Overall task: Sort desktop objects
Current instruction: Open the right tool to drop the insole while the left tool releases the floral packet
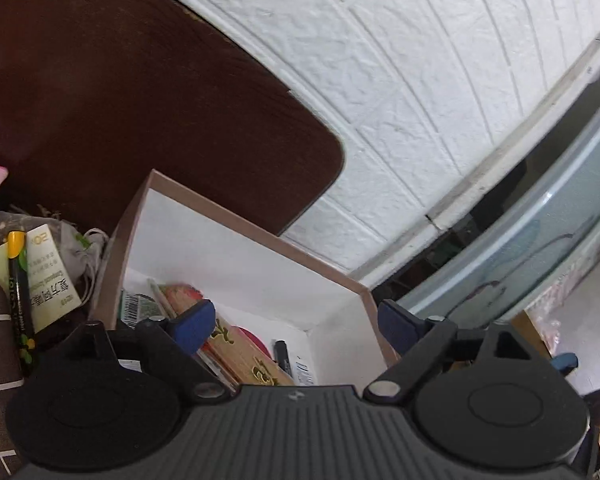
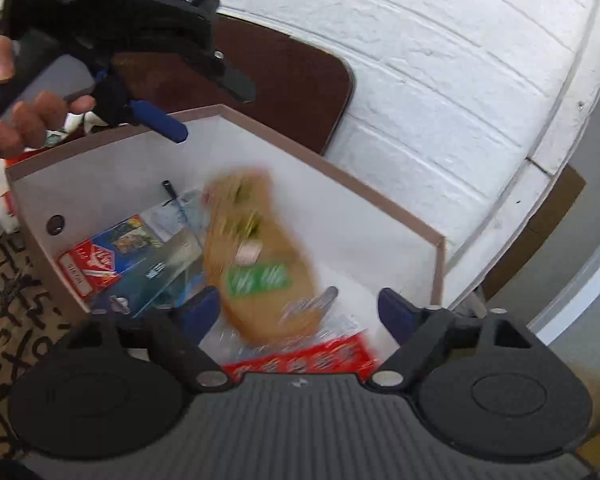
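A brown cardboard box (image 1: 260, 236) with white inside walls holds sorted items. In the left wrist view my left gripper (image 1: 296, 322) is open and empty over the box's near end, above a tan wooden piece (image 1: 244, 354) and a black marker (image 1: 282, 354). In the right wrist view my right gripper (image 2: 298, 310) is open above the box (image 2: 380, 196). A blurred tan packet (image 2: 260, 256) with a green label lies in the box just ahead of its fingers, not held. The left gripper (image 2: 156, 120) also shows at the box's far left rim.
A dark brown board (image 1: 140, 100) leans on the white brick wall (image 1: 420, 80) behind the box. Left of the box lie a yellow-capped pen (image 1: 20, 300) and a grey pouch (image 1: 68, 240). Inside are a red-blue card pack (image 2: 100, 264) and a red wrapper (image 2: 312, 356).
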